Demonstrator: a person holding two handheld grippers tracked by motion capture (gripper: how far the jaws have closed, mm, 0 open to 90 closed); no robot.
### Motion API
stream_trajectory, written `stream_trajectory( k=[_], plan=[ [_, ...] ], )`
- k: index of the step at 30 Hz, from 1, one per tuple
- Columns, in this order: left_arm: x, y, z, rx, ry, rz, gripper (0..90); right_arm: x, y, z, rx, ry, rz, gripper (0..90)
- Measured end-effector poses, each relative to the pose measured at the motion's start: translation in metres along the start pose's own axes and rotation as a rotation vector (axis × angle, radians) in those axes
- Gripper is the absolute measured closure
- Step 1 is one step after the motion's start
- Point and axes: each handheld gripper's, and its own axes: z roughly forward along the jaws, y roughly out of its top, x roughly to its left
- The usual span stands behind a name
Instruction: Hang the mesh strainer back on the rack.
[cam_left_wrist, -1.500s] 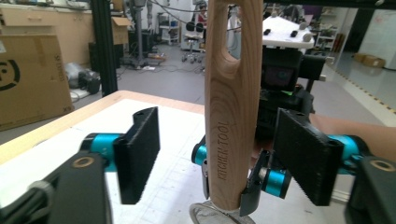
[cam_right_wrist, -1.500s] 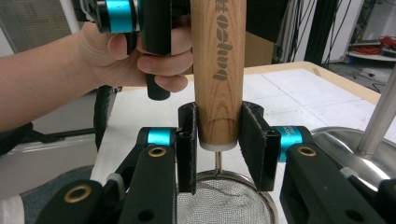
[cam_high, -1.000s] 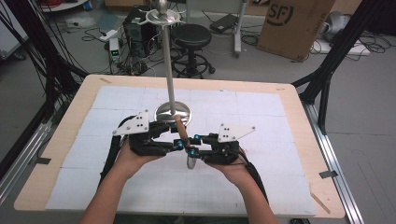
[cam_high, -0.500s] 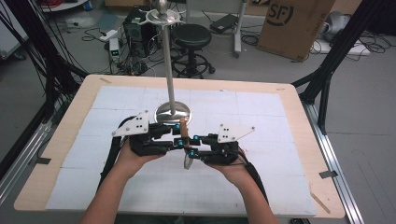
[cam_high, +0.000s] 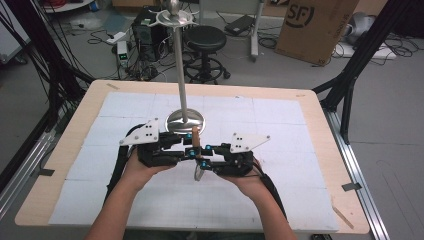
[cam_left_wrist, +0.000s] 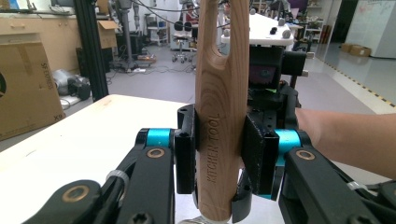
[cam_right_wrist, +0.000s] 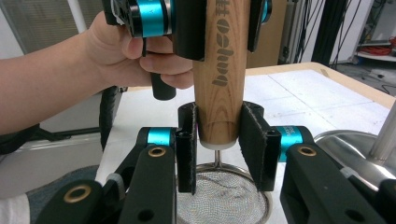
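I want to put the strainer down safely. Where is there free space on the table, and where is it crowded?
Free: the white mat right of the stand's base, its far left part, and the near strip by the forearms. Crowded: the middle, where the left gripper and right gripper both clamp the wooden-handled strainer just in front of the base.

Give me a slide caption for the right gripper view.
Right gripper clamps the wooden handle of a mesh strainer, left gripper gripping higher.
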Motion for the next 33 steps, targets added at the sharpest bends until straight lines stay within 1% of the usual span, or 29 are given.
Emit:
stream_trajectory(
  k=[4, 6, 9, 13, 15, 20, 21, 22, 23, 25, 28, 31, 33],
  plan=[
    [0.0, 0.0, -0.001, 0.006, -0.001, 0.004, 68.7, 0.001, 0.001, 0.001, 0.006, -0.005, -0.004, 65.8],
    [0.0, 0.001, -0.001, -0.002, -0.006, -0.001, 68.6, 0.001, 0.001, 0.001, 0.013, -0.015, 0.002, 59.3],
    [0.0, 0.002, -0.003, -0.007, 0.0, -0.002, 68.7, 0.001, 0.0, 0.002, 0.017, -0.026, 0.012, 52.3],
    [0.002, 0.002, -0.006, 0.0, 0.017, -0.004, 68.6, 0.001, 0.001, -0.001, 0.019, -0.042, 0.017, 45.6],
    [0.003, 0.002, -0.009, 0.003, 0.027, -0.004, 68.6, 0.003, 0.001, -0.004, 0.023, -0.051, 0.021, 43.7],
    [0.007, 0.003, -0.016, 0.008, 0.052, -0.01, 68.6, 0.005, -0.001, -0.018, 0.032, -0.083, 0.02, 40.3],
    [0.007, 0.003, -0.017, 0.008, 0.056, -0.012, 68.6, 0.006, -0.003, -0.022, 0.035, -0.098, 0.031, 39.4],
    [0.008, 0.004, -0.019, 0.005, 0.062, -0.014, 68.6, 0.006, -0.005, -0.025, 0.045, -0.11, 0.028, 37.6],
    [0.009, 0.004, -0.021, 0.006, 0.068, -0.014, 68.6, 0.007, -0.006, -0.029, 0.052, -0.125, 0.04, 36.7],
    [0.01, 0.004, -0.024, 0.006, 0.075, -0.015, 68.6, 0.008, -0.01, -0.036, 0.054, -0.144, 0.041, 36.6],
    [0.011, 0.004, -0.027, 0.007, 0.085, -0.017, 68.6, 0.009, -0.015, -0.047, 0.041, -0.163, 0.045, 36.4],
    [0.012, 0.005, -0.03, 0.006, 0.094, -0.015, 68.6, 0.011, -0.02, -0.055, 0.046, -0.181, 0.054, 36.2],
    [0.013, 0.005, -0.032, 0.006, 0.1, -0.016, 68.6, 0.011, -0.023, -0.059, 0.047, -0.184, 0.059, 36.2]
  ],
)
